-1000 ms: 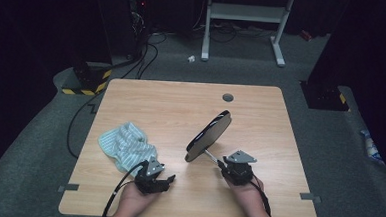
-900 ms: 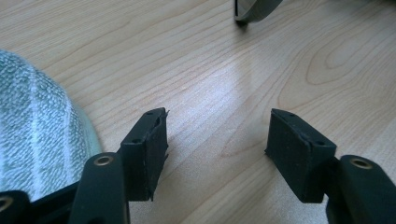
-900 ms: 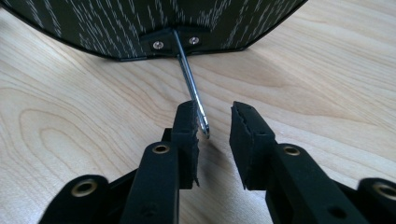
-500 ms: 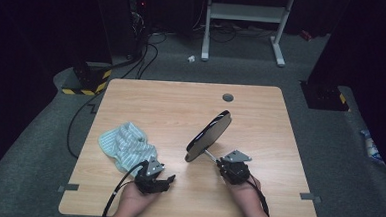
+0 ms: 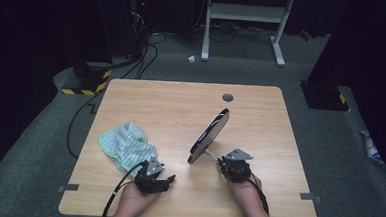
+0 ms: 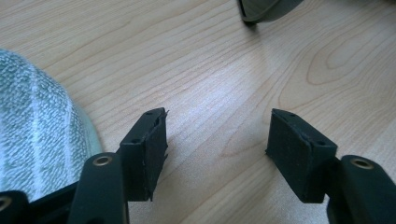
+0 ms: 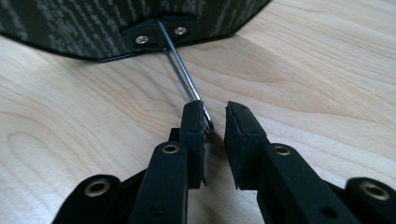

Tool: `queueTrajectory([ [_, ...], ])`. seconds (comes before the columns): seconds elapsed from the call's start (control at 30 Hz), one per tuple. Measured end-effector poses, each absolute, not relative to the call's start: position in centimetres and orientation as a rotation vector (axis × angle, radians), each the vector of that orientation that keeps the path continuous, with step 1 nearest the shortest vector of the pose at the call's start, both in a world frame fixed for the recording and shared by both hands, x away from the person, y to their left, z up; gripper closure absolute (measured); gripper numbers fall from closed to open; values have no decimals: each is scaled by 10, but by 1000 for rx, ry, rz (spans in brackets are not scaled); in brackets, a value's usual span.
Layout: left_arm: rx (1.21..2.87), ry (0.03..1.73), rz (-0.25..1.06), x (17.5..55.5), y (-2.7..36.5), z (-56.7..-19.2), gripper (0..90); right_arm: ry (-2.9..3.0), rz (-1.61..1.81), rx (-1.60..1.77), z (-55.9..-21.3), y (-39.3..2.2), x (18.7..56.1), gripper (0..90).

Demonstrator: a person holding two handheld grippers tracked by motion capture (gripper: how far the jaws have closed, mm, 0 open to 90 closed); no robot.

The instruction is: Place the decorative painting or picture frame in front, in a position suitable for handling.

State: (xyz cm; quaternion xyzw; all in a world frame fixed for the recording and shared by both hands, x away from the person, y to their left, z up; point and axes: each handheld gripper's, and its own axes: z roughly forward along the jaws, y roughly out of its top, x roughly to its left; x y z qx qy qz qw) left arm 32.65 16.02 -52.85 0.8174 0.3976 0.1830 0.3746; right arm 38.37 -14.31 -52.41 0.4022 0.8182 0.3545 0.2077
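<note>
High view: a dark oval mirror (image 5: 210, 135) stands tilted on its edge near the middle of the wooden bench (image 5: 171, 102), propped by a thin wire stand (image 5: 212, 154) that runs back toward the person. The right claw (image 5: 224, 161) sits at the end of that wire, with the right hand (image 5: 244, 186) behind it. The left claw (image 5: 163, 178) rests low on the bench, just beside a striped blue-green cloth (image 5: 126, 144) and well apart from the mirror.

Left gripper view: the left claw (image 6: 217, 142) is released, its 2 pads wide apart with bare bench (image 6: 140, 56) between them. The cloth (image 6: 37, 135) lies to the left, and the mirror's lower edge (image 6: 266, 11) shows at the top.

Right gripper view: the right claw (image 7: 215, 121) has just been closing around the looped end of the wire stand (image 7: 184, 79). The wire lies against the left pad; a gap remains to the right pad, so nothing is clamped. The mirror's back (image 7: 93, 23) stands just ahead on the bench (image 7: 327, 84).
</note>
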Motion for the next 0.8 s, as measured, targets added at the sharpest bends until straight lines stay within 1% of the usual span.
queueTrajectory([
  [0.53, 2091, 1021, 469, 326, 161, -529, 377, 2218, 954, 1215, -524, -159, 399, 757],
  [0.8, 2091, 1021, 469, 326, 161, -529, 377, 2234, 999, 1163, -517, -151, 391, 731],
])
